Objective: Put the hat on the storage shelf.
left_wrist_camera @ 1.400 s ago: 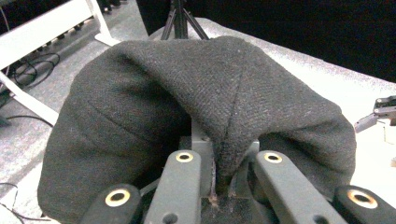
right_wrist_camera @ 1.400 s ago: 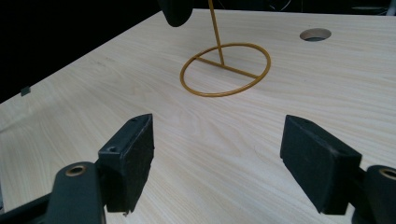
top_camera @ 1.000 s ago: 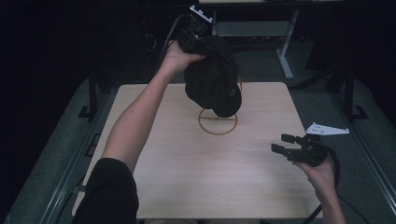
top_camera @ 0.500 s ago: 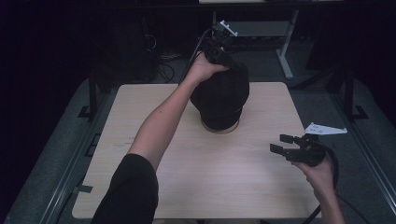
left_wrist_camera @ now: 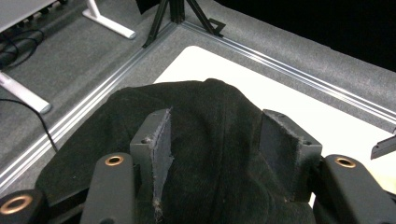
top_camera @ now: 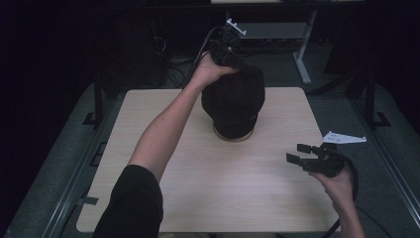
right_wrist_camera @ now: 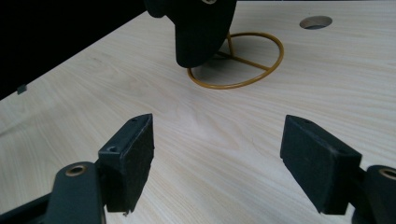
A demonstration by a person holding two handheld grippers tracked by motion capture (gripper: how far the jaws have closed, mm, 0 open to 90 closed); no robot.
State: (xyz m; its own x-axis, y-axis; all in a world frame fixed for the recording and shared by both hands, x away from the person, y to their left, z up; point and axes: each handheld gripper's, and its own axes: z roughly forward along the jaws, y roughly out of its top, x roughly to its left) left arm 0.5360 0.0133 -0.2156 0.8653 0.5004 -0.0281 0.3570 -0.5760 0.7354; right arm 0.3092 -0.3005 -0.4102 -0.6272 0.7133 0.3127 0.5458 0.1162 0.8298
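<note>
The left tool has just been opening above the black hat, now draped over the gold stand mid-bench; fabric lies between unpressed pads, so the hat looks released. Right tool hovers empty, agape.

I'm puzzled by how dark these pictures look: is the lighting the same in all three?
No: the high view is dim, the black hat nearly featureless; the left gripper view shows the hat's folds clearly; the right gripper view is brightest, the gold wire stand casting a soft shadow.
</note>
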